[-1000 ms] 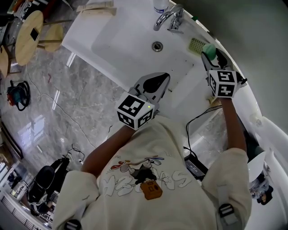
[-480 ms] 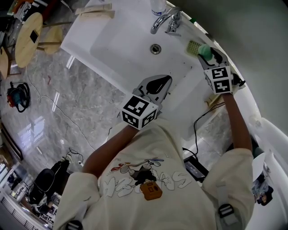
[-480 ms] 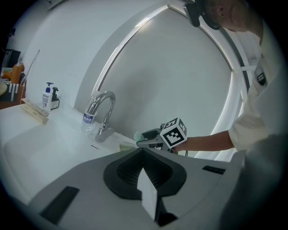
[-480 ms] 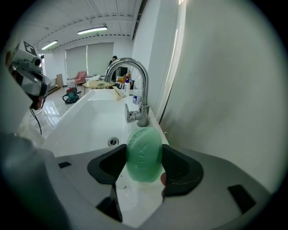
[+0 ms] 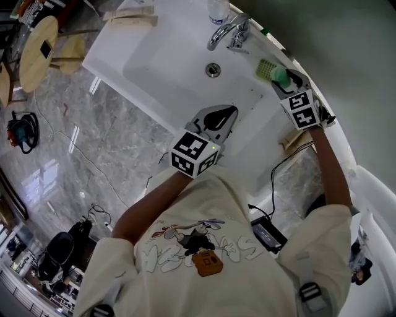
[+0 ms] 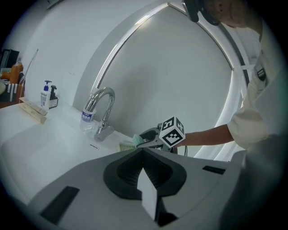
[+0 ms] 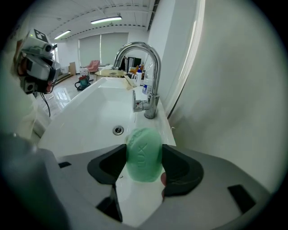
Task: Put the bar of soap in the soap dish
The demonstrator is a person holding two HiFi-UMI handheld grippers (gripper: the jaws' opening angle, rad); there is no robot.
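A green bar of soap (image 5: 279, 75) is clamped in my right gripper (image 5: 283, 79), held just right of the pale green slatted soap dish (image 5: 265, 66) on the sink ledge. In the right gripper view the soap (image 7: 144, 154) stands upright between the black pads (image 7: 180, 168), above the white ledge; the dish is hidden there. The left gripper view shows the dish (image 6: 127, 145) with the soap (image 6: 136, 139) beside it. My left gripper (image 5: 230, 112) hovers over the sink's front rim, shut with nothing in it (image 6: 143, 152).
The white sink basin (image 5: 167, 59) has a drain (image 5: 213, 70) and a chrome faucet (image 5: 228, 30) at the back, with a water bottle (image 5: 218, 9) beside it. A wooden rack (image 5: 130, 13) lies at the far left end. A black cable (image 5: 281, 162) hangs under the counter.
My right gripper, with the soap still in it, has edged slightly closer to the dish and faucet. The left gripper has hardly moved.
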